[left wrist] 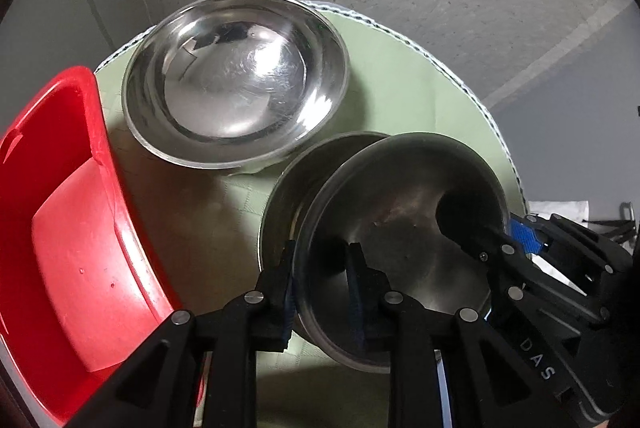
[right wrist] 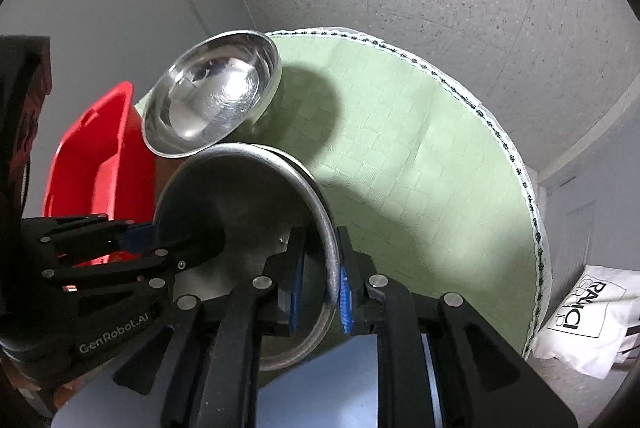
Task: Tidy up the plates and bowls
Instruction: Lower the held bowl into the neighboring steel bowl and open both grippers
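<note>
A small steel bowl (left wrist: pixel 400 228) is held tilted above a steel plate (left wrist: pixel 280 195) on the round green table (left wrist: pixel 400 87). My left gripper (left wrist: pixel 320 276) is shut on its left rim. My right gripper (right wrist: pixel 320 280) is shut on its right rim (right wrist: pixel 328 236); it also shows in the left wrist view (left wrist: pixel 504 248). The left gripper shows in the right wrist view (right wrist: pixel 160 240). A larger shiny steel bowl (left wrist: pixel 236 83) stands upright further back on the table, also seen in the right wrist view (right wrist: pixel 212 99).
A red plastic tub (left wrist: pixel 68 228) stands at the table's left edge, beside the large bowl. A white bag (right wrist: pixel 584 320) lies on the floor to the right. The table's right half (right wrist: pixel 420 167) is bare green cloth with a stitched rim.
</note>
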A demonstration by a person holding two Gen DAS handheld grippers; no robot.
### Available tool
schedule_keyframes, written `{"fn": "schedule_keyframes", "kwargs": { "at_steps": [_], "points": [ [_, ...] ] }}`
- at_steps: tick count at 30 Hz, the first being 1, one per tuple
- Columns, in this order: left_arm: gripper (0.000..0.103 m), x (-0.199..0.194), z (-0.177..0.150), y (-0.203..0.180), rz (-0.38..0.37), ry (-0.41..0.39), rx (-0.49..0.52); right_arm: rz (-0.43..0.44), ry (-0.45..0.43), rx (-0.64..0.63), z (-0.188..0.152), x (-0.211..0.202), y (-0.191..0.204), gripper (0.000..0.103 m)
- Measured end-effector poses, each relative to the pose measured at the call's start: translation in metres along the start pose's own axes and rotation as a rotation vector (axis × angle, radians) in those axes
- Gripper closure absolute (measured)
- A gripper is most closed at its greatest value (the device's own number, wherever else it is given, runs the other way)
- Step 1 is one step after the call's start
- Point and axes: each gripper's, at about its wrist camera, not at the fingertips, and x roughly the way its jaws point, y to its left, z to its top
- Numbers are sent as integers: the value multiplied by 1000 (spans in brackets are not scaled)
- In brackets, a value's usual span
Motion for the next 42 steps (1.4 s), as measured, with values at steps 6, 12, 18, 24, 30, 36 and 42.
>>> {"fn": "schedule_keyframes", "kwargs": {
  "at_steps": [6, 12, 18, 24, 30, 36, 42],
  "points": [
    [83, -4, -3, -5, 20, 1, 11, -35, 6, -12, 1, 5, 1, 85],
    [78, -13, -8, -11, 48, -7, 27, -38, 13, -14, -4, 8, -1, 85],
    [64, -20, -12, -18, 38, -16, 34, -3, 29, 21, -8, 12, -10, 85],
    [29, -45, -16, -26, 88, -86, 50, 20, 12, 56, -7, 6, -18, 71],
    [22, -45, -15, -16, 60, -60, 11, 54, -4, 76, -7, -2, -21, 59],
    [23, -42, -2, -4, 22, -11, 16, 83, -3, 97, -8, -8, -25, 53],
    [23, -47, 10, 4, 25, -10, 11, 101, -3, 115, -8, -10, -30, 50]
  ]
}}
